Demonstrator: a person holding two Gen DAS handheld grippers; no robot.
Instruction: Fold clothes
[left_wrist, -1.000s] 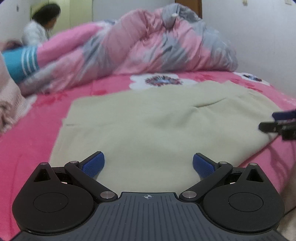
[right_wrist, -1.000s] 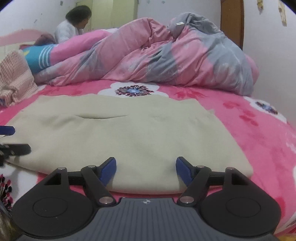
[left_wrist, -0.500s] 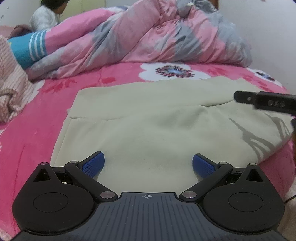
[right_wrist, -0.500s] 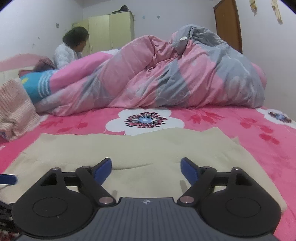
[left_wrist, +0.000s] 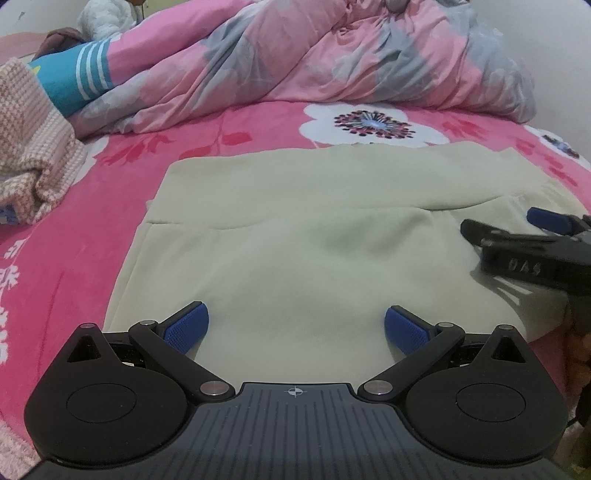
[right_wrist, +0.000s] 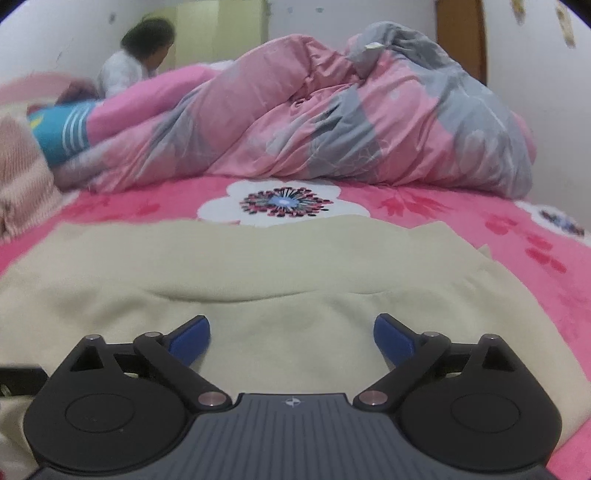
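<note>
Cream fleece garment (left_wrist: 314, 236), soft matte knit, lies flat on the pink floral bedsheet (left_wrist: 74, 229), folded once: a curved fold edge runs left to right across its middle, upper layer on the far side. Outline roughly rectangular, near edge at the bed's near side.

Left gripper (left_wrist: 295, 325): black linkage arms, blue ribbed pads (left_wrist: 184, 326), jaws spread wide, nothing between them, above the garment's near-left part. Right gripper (right_wrist: 291, 332): same build, jaws also released and empty, over the near-right part. In the left wrist view the right gripper shows from the side at the right edge, low over the cloth, casting a shadow on it; cannot tell if it touches.

Far side: rumpled pink-and-grey quilted duvet (left_wrist: 332, 55), puffy and creased. Left: beige checked knit blanket (left_wrist: 29, 147), plus a turquoise white-striped cloth (left_wrist: 77, 79). A person in white (right_wrist: 125, 66) sits far left, blurred.

Versus 0.5 s ago: left view is closer and lower over the garment, and the right gripper has dropped from above the fold line to just over the cloth. Right view has moved forward; fold edge now sits further from the pads. Jaw opening unchanged on both.
</note>
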